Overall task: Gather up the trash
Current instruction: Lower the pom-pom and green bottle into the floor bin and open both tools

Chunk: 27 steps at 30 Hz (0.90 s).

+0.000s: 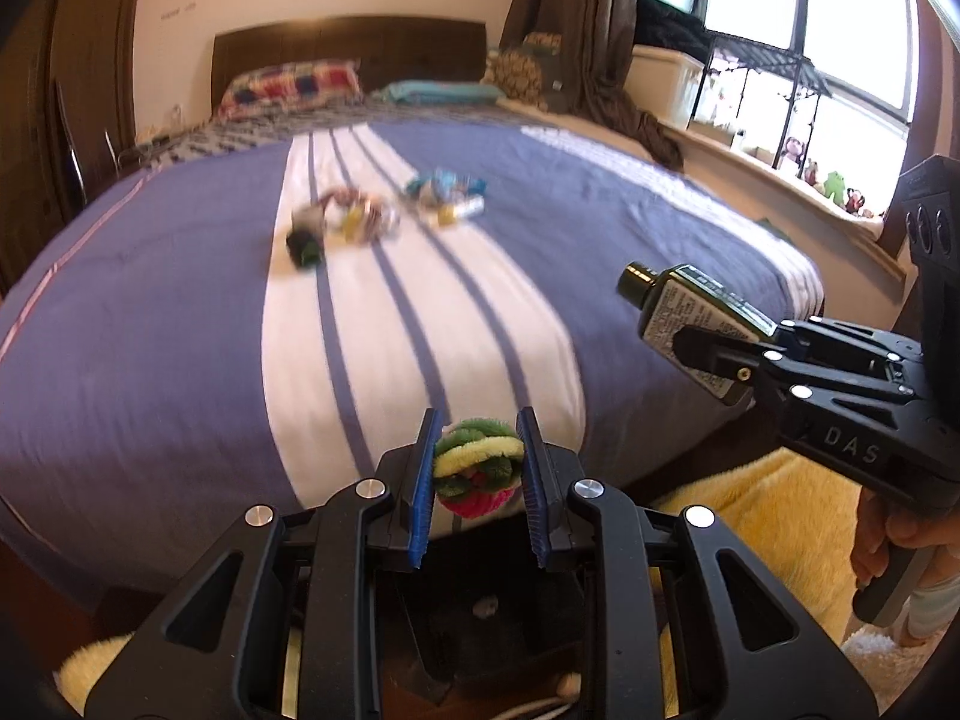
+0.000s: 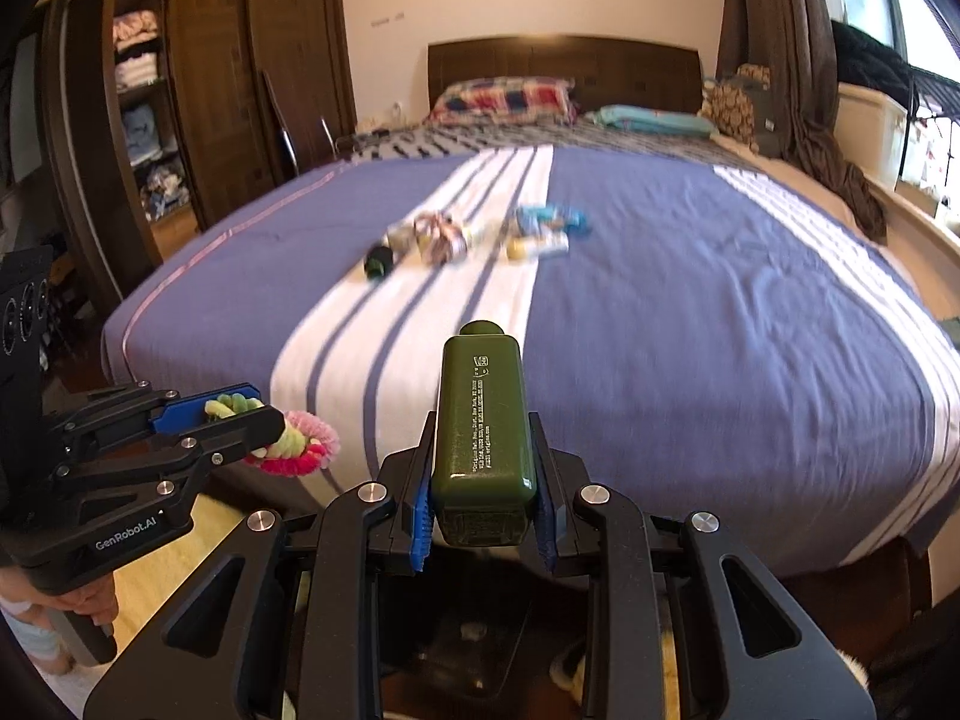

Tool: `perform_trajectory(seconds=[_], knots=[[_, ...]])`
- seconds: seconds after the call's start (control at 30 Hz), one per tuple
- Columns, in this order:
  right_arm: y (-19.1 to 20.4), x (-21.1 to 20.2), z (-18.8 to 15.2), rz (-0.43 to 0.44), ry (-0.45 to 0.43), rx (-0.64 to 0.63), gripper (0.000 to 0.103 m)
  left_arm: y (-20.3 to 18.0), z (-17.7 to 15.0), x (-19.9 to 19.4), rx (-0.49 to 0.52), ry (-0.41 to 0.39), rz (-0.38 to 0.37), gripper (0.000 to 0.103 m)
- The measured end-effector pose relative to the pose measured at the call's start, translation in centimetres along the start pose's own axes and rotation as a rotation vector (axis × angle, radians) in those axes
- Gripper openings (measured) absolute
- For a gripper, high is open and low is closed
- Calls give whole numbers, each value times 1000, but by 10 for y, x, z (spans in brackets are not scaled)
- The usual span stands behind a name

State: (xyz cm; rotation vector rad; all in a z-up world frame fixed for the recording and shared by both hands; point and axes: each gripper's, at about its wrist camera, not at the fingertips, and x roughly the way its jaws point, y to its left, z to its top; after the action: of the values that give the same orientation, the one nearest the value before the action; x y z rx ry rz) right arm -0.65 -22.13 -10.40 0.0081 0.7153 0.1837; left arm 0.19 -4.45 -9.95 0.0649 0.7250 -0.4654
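Litter point(image 2: 474, 234) clutters bed point(image 2: 690, 312); left claw point(image 1: 478, 463) grips chenille flower point(image 1: 477, 467), right claw point(image 2: 483, 468) bottle point(image 2: 483, 414).

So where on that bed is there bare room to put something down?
The bedspread is bare between the trash pile and the near edge, and across its blue right side toward the window. It is crowded only mid-bed, where wrappers and small containers cluster on the white stripes.

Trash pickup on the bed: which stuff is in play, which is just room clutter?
In play:
green bottle, in right claw
fuzzy ball, in left claw
trash pile on the bed

Clutter:
pillows
wardrobe
windowsill toys
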Motion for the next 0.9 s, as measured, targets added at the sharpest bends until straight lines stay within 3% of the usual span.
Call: perform_trajectory(seconds=[0.53,0.9], knots=[[-3,80,-71,32,287,55,27,28,-79,82,-126,245,-29,24],[-4,150,-117,73,509,142,27,32,-126,155,-108,463,-24,24]])
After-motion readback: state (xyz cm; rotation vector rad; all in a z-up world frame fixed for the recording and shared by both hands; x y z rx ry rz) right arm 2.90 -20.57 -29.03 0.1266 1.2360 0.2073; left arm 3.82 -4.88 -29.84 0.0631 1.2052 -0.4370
